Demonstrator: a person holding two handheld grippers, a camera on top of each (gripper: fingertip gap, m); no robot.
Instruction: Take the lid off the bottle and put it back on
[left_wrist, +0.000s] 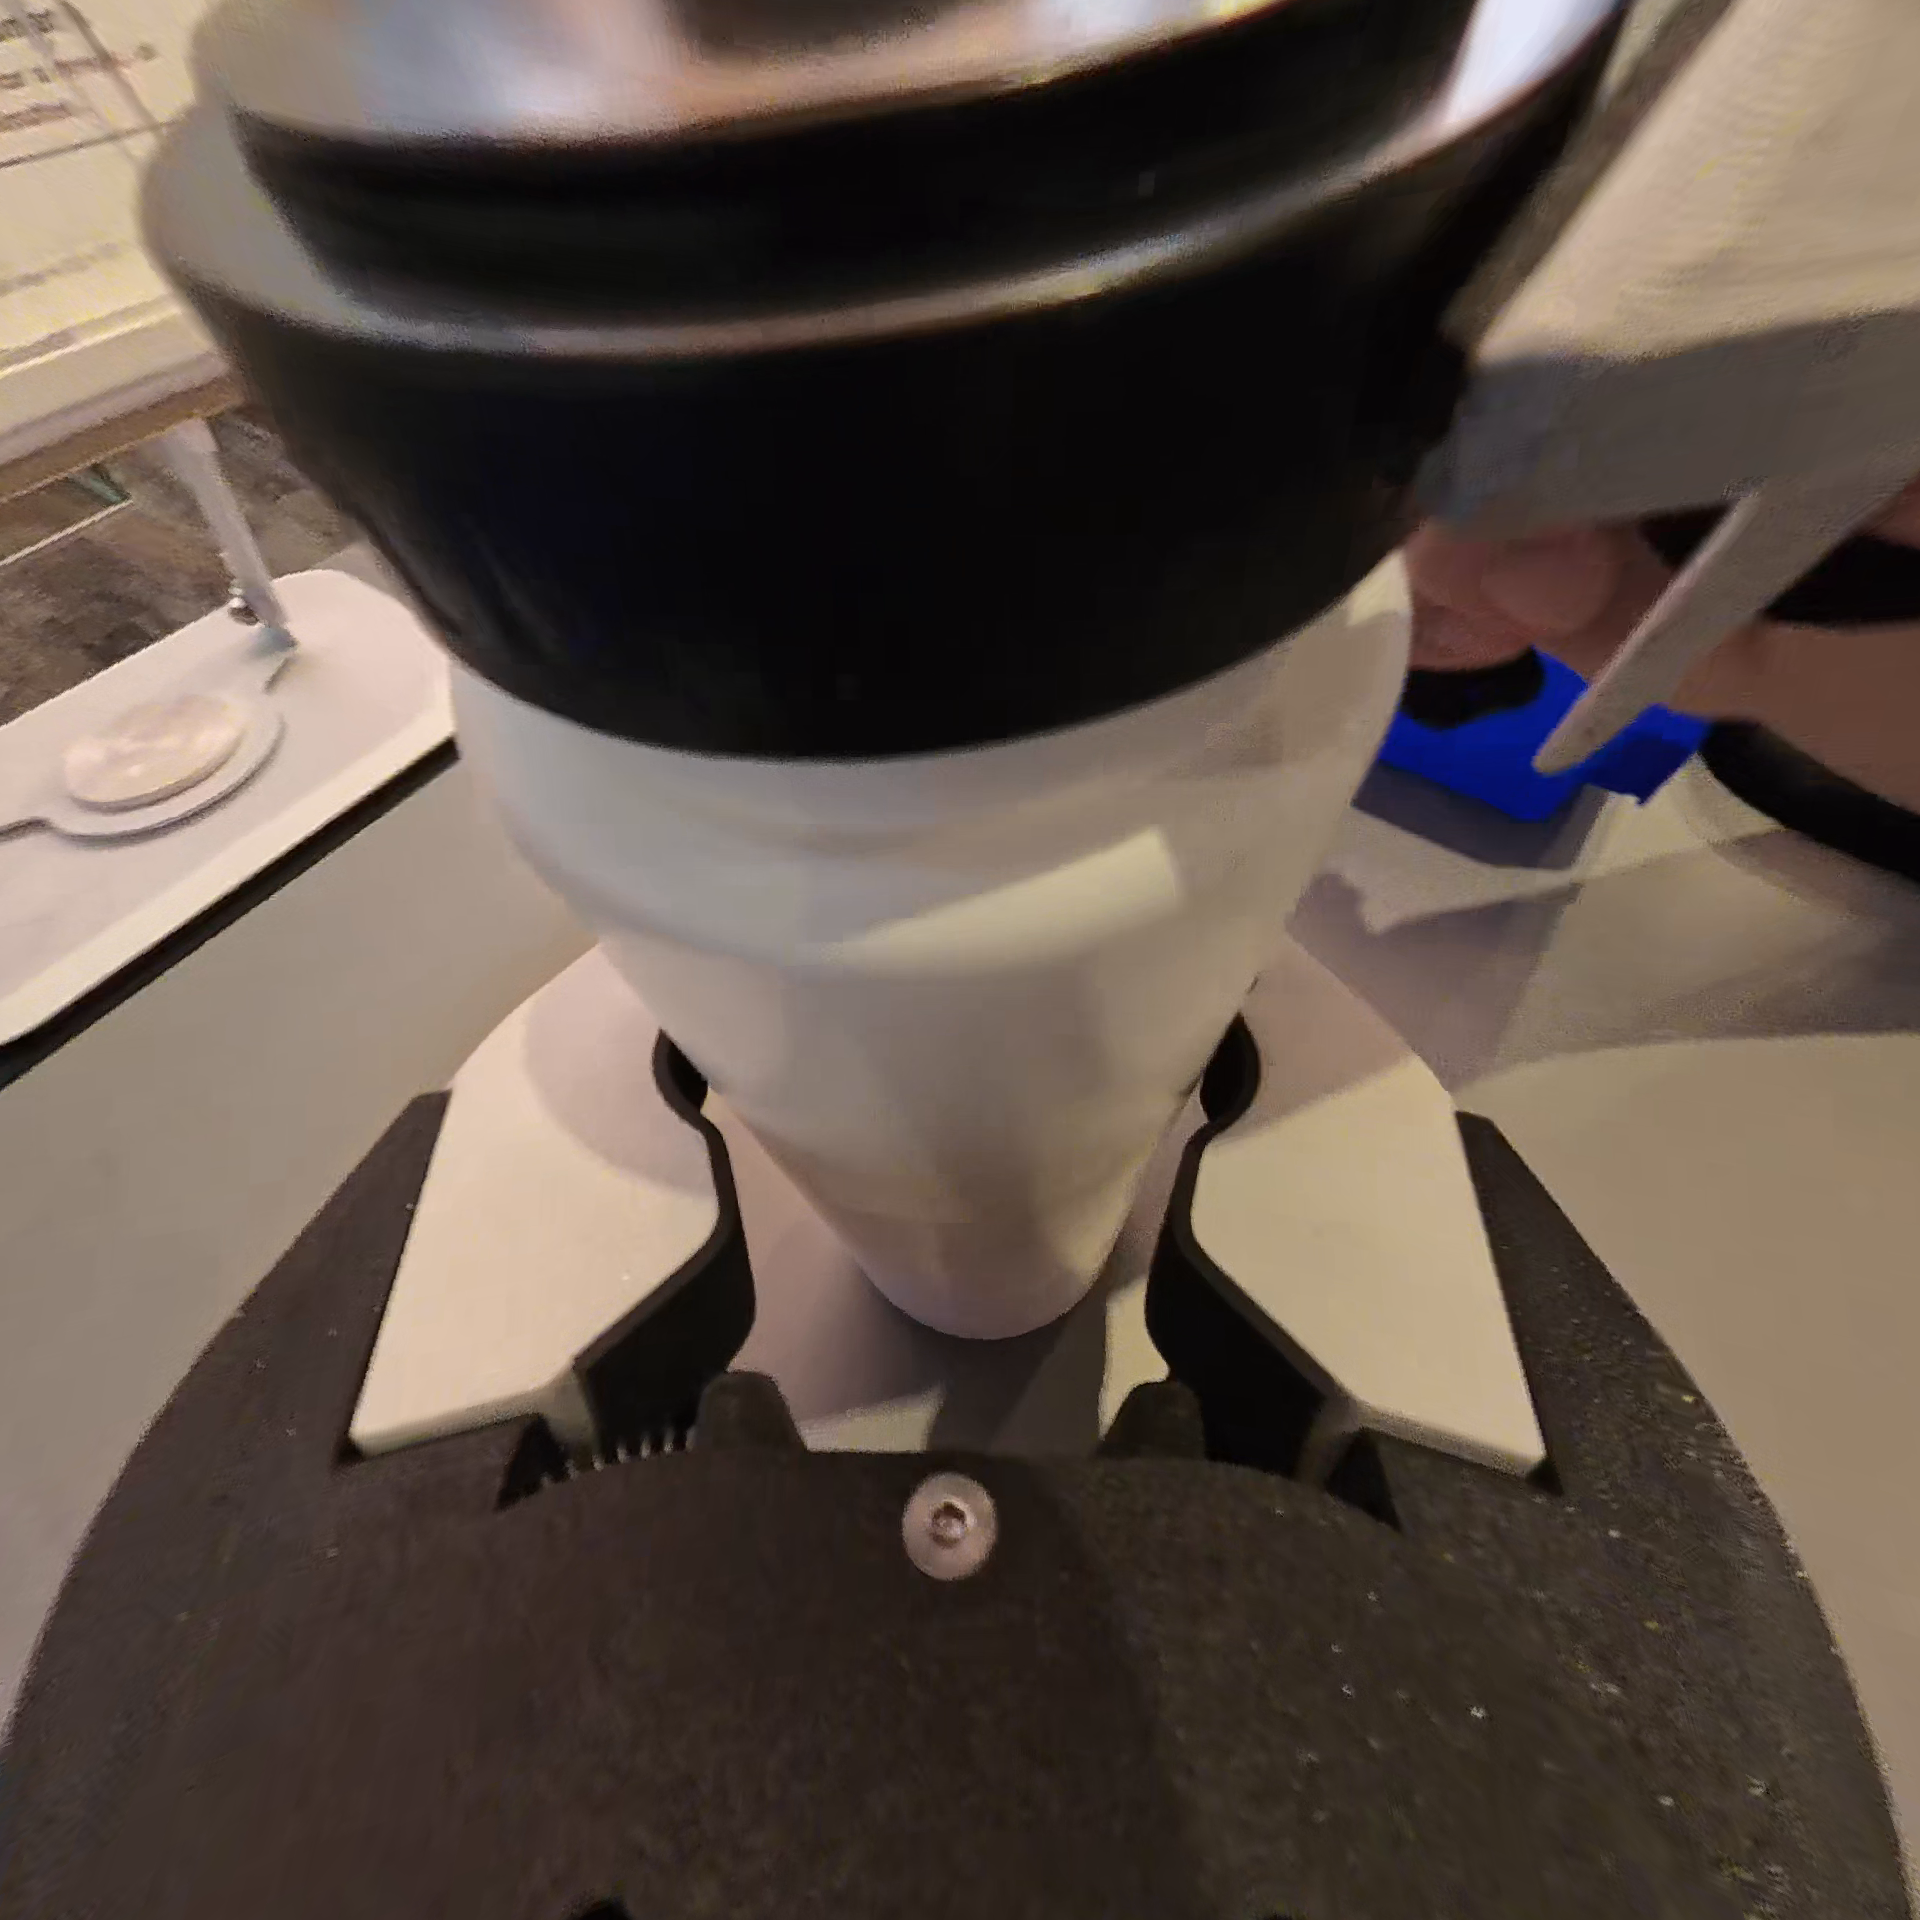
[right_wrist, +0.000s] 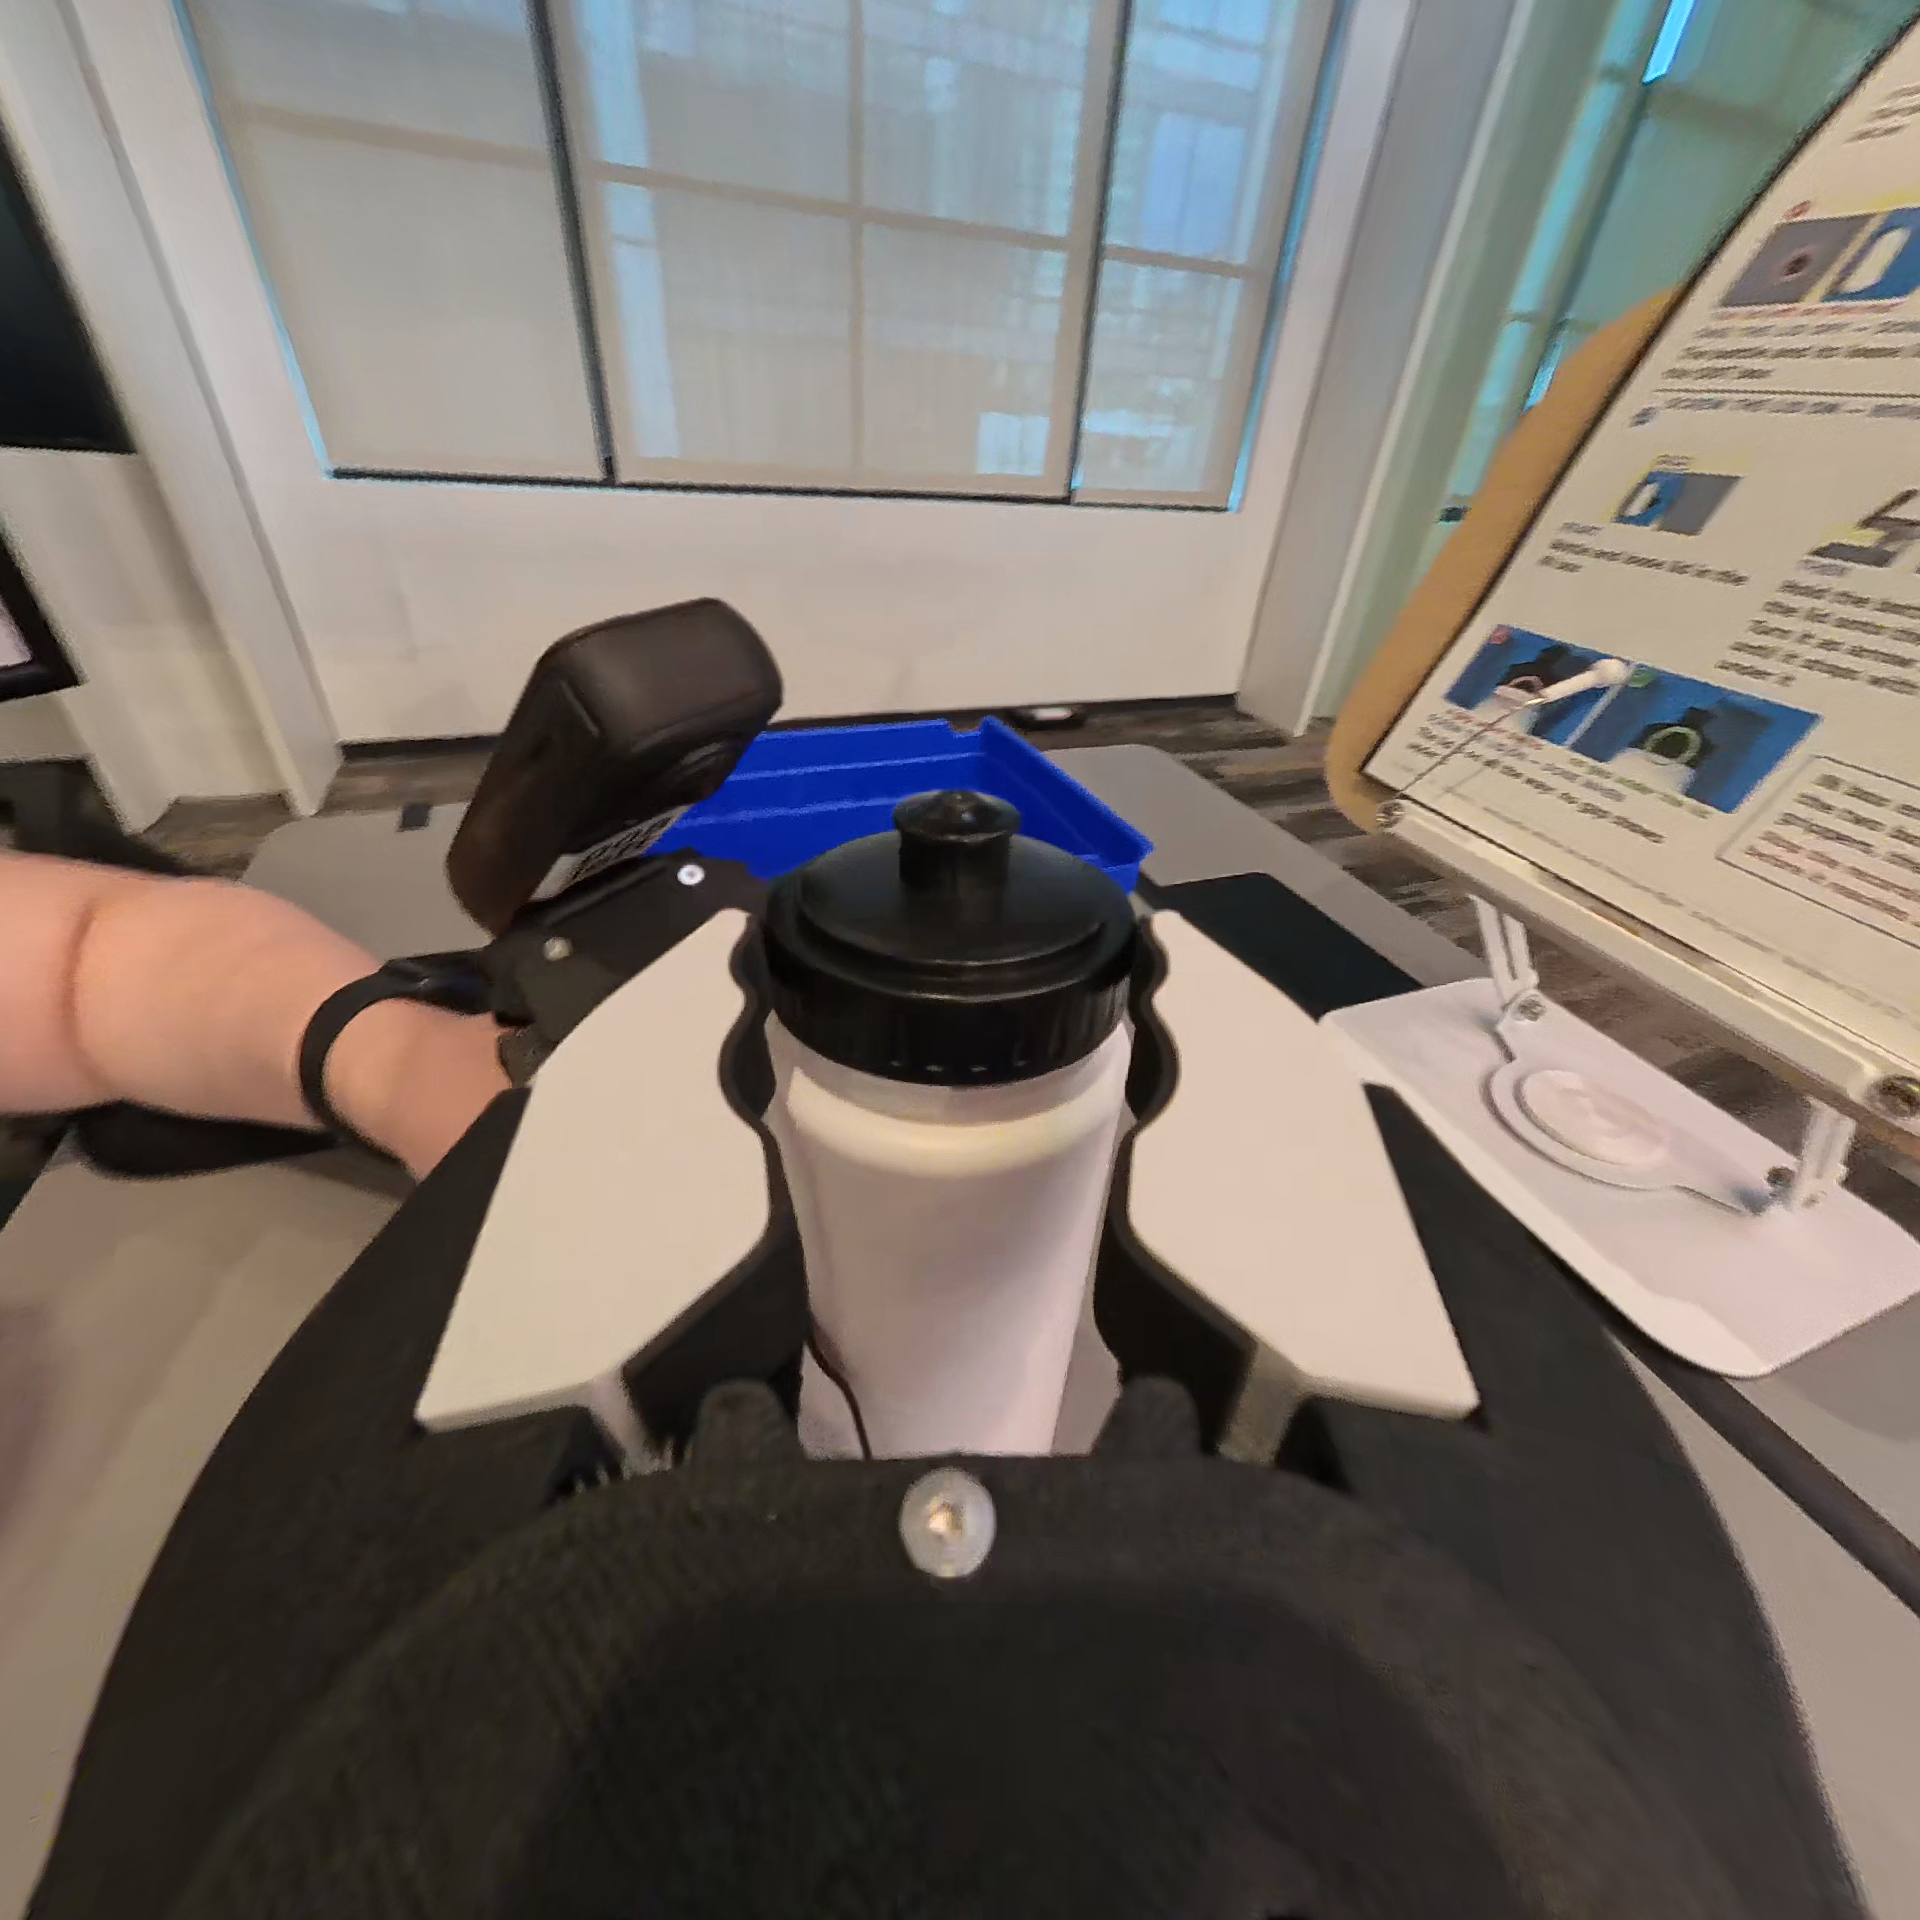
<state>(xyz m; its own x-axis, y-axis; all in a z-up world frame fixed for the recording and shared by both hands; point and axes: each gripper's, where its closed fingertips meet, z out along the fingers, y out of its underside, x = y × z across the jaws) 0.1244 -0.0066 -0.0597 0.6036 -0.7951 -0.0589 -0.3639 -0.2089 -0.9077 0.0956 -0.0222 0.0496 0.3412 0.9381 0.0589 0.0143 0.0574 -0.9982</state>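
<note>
A white bottle (right_wrist: 945, 1226) with a black screw lid (right_wrist: 945, 966) and pull spout stands upright on the grey table (right_wrist: 156, 1351). In the right wrist view, my right gripper (right_wrist: 948, 977) has its fingertips pressed against both sides of the lid. In the left wrist view, my left gripper (left_wrist: 956, 1070) is shut on the lower white body of the bottle (left_wrist: 935, 987), with the lid (left_wrist: 831, 468) looming close and blurred above. The left gripper also shows at the left of the right wrist view (right_wrist: 613, 748), held by a hand (right_wrist: 208, 997).
A blue bin (right_wrist: 935, 779) sits just behind the bottle and shows in the left wrist view (left_wrist: 1496, 748) too. A white stand base (right_wrist: 1558, 1195) carrying a tilted instruction board (right_wrist: 1714, 520) is at the right. A window wall lies beyond the table.
</note>
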